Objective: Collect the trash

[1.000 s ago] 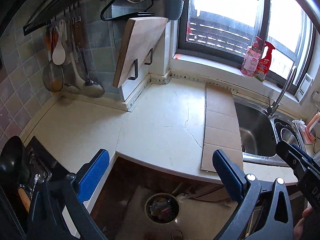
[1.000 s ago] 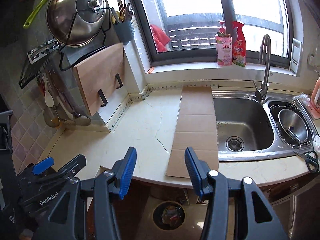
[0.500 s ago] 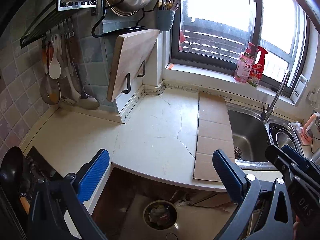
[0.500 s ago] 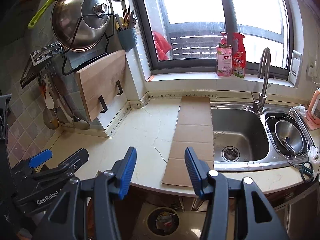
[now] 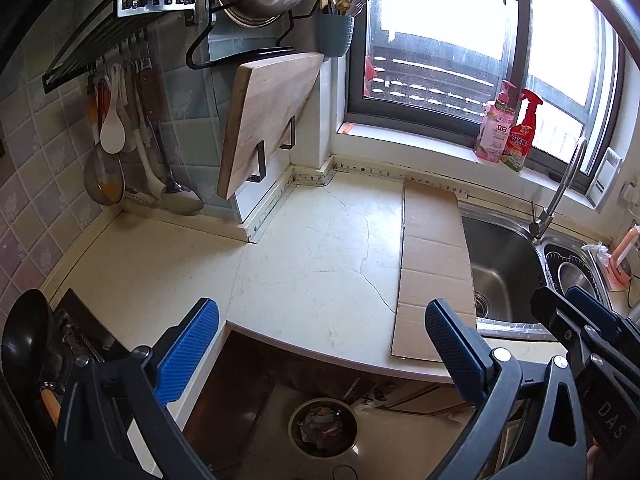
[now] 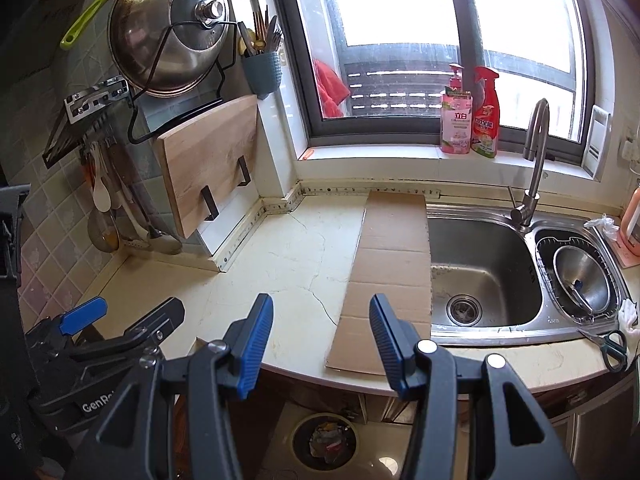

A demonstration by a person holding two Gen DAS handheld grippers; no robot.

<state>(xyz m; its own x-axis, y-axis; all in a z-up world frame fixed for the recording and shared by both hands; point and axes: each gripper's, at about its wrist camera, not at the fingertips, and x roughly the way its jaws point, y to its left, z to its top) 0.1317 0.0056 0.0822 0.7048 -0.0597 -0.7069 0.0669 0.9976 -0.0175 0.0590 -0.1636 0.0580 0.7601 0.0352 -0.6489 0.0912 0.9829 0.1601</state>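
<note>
Both claws hang above the near edge of the desk with their jaws apart and nothing between them. The right claw stands at a middling spread; the left claw is wider.

The likeliest piece of trash is the flat cardboard strip, which lies on the desk just ahead of the right claw, with its long right edge along the sink. In the left wrist view the cardboard strip sits ahead and to the right of the left claw. The trash bin stands on the floor below both claws, under the overhang of the desk, and already holds some rubbish.

Several things could go wrong from here:

- The strip lies flat, so a claw coming straight down would probably only press on it. Its near end seems to reach the rim of the desk, which looks like the better place to pinch.
- Gripped at one end, the long strip may sag, swing, and slide into the sink or catch the tap.
- It looks longer than the bin's mouth is wide, so it could jam across the rim or tip out.
- The two claws sit close together. A sideways reach by either one could knock the other.
- The scissors and a white scrap, far right of the right claw, could be mistaken for trash or overlooked.
</note>
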